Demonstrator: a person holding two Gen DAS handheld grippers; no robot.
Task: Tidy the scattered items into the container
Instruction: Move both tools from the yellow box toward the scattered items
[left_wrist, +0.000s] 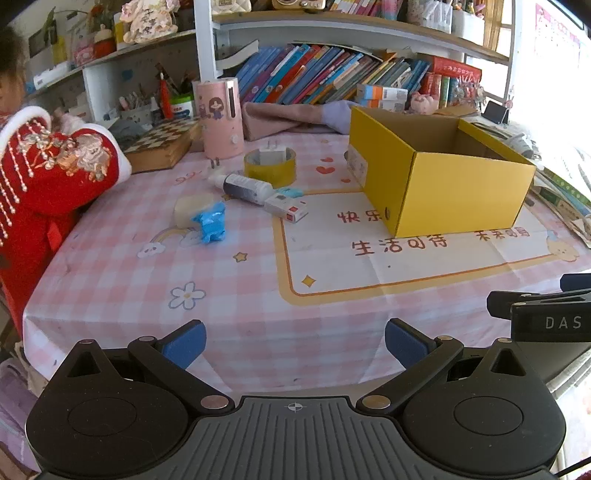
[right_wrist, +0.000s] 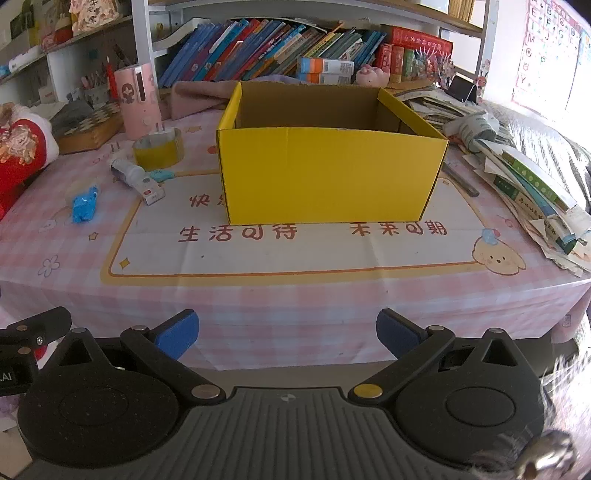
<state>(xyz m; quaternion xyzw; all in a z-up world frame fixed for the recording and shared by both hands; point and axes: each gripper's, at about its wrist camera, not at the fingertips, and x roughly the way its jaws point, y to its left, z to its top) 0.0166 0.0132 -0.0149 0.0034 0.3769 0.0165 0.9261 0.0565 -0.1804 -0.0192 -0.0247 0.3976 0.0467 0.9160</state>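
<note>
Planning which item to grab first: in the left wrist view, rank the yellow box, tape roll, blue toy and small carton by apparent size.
1. yellow box
2. tape roll
3. blue toy and small carton look alike; no ranking.

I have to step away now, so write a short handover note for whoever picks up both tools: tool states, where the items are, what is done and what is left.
Left tool and right tool: both open, empty, at the table's near edge.
Yellow cardboard box: open, mid-table, no items visible inside.
Left of the box: yellow tape roll with white charger in it, white bottle, small white-and-red carton, blue crumpled wrapper, pale block.
Done: nothing yet.
Left: box all of these.
</note>
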